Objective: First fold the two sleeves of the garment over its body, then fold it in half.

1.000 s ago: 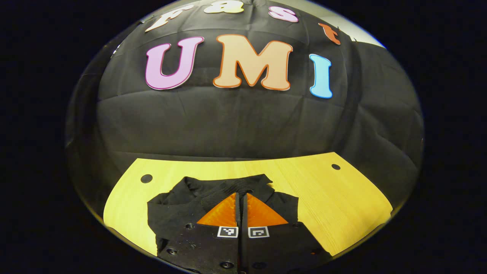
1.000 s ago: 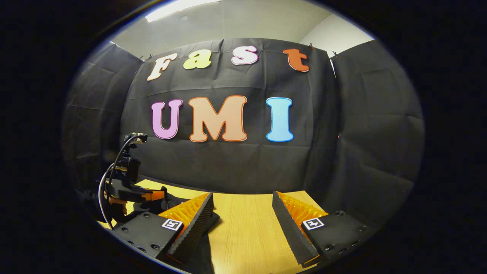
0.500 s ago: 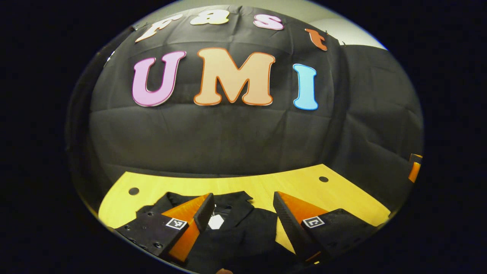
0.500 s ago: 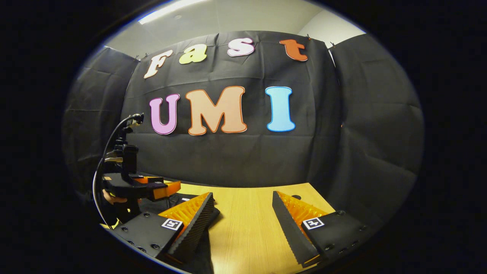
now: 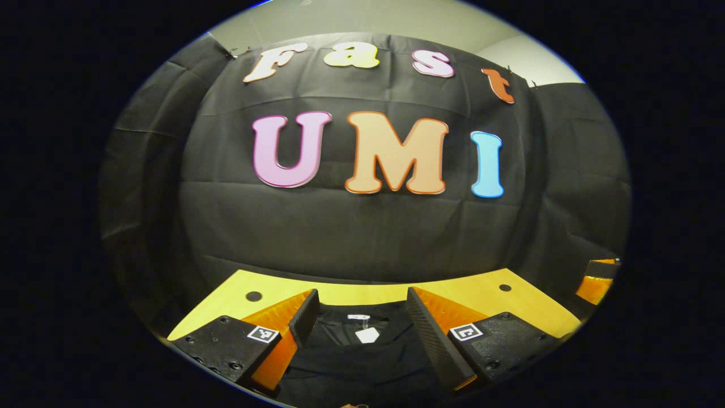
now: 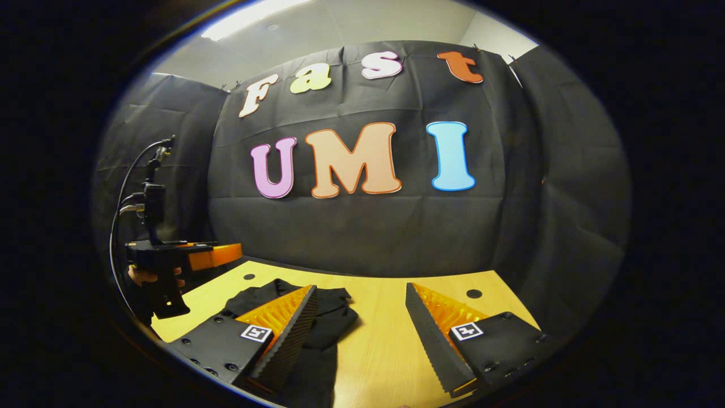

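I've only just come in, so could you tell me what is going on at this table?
A person is folding a black garment on a yellow wooden table with a pair of handheld tongs in each hand. Both are open and holding nothing: the left tongs hover over the collar end, and the right tongs hang beside it above bare tabletop. The garment lies bunched into a compact shape; how far the folding has got, I cannot tell.

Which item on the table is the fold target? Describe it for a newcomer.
Start at the yellow wooden table before the black cloth wall. The garment is the flat black fabric lying there, a white neck tag at its collar.
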The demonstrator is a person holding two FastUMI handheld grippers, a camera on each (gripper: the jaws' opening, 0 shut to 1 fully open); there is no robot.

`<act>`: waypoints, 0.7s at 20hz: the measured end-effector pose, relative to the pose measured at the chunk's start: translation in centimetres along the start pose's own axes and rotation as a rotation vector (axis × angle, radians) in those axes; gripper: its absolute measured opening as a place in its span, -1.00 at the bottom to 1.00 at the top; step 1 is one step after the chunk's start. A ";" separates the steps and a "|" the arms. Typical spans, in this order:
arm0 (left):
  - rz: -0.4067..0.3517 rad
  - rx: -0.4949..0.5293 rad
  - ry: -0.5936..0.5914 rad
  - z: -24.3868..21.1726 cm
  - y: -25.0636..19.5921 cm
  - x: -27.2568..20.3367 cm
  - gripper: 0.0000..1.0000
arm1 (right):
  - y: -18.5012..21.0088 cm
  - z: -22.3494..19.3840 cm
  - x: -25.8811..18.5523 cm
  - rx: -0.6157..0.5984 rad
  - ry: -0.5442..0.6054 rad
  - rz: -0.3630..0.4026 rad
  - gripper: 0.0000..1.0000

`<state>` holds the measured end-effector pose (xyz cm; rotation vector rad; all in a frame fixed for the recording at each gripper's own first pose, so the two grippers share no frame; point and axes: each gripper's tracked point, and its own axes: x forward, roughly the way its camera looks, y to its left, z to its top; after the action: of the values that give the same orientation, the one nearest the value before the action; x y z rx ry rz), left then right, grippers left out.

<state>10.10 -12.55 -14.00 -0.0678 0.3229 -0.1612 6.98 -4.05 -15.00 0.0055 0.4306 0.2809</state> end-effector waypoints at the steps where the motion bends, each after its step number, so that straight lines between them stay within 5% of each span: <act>1: 0.032 -0.005 -0.006 0.2 1.3 -1.1 0.87 | 0.4 0.0 0.0 0.003 -0.003 0.016 0.96; 6: 0.125 0.004 0.009 -0.9 7.3 -7.2 0.92 | 3.9 -1.3 -1.6 0.001 0.000 0.034 0.92; 14: 0.153 -0.008 0.138 -7.8 12.5 -15.7 0.92 | 9.1 -8.1 -6.3 -0.014 0.105 0.010 0.92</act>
<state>-5.24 2.11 -17.61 -0.0393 0.4650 -0.0128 -4.26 2.55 -19.16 -0.0205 0.5326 0.2950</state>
